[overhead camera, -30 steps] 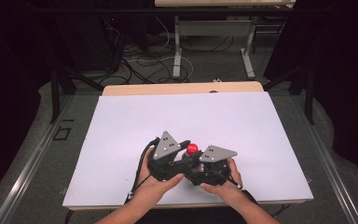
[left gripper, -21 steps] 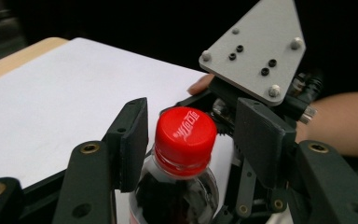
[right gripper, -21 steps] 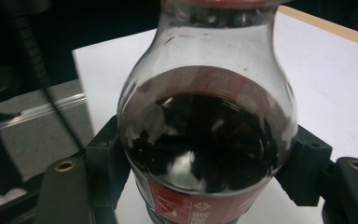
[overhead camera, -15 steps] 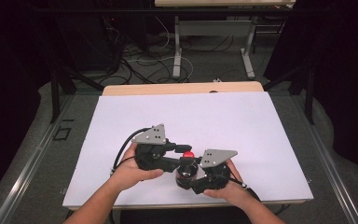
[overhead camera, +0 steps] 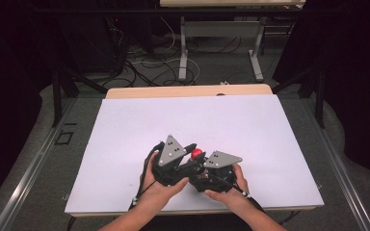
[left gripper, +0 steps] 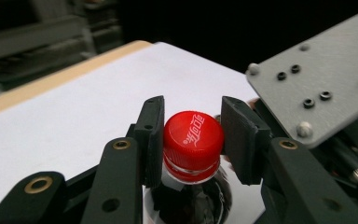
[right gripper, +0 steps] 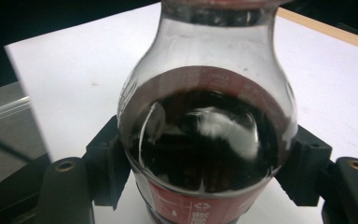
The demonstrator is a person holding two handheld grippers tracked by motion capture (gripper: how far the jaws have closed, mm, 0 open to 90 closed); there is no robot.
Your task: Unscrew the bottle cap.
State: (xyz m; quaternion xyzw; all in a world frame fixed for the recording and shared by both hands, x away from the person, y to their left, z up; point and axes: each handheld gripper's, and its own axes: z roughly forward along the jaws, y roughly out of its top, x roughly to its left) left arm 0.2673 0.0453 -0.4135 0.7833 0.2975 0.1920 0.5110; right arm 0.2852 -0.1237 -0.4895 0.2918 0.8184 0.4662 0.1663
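Near six o'clock on the white table (overhead camera: 125, 130), standing upright: small cola bottle (right gripper: 207, 140), body clamped by right gripper (right gripper: 207, 186), red cap (left gripper: 193, 137) pinched between left gripper (left gripper: 193, 140) pads, jaws just closed in. Probable risks: cap slipping under smooth pads if twisted with a weak squeeze; bottle spinning inside the lower clamp; fizzy drink spraying out once loosened.

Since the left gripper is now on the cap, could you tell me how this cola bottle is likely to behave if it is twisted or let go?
The bottle holds dark liquid up to its shoulder, so it is probably heavy for its size. Its smooth, round, glossy wall may slip in the right gripper when the cap is twisted. Tall and narrow, it might tip if released.
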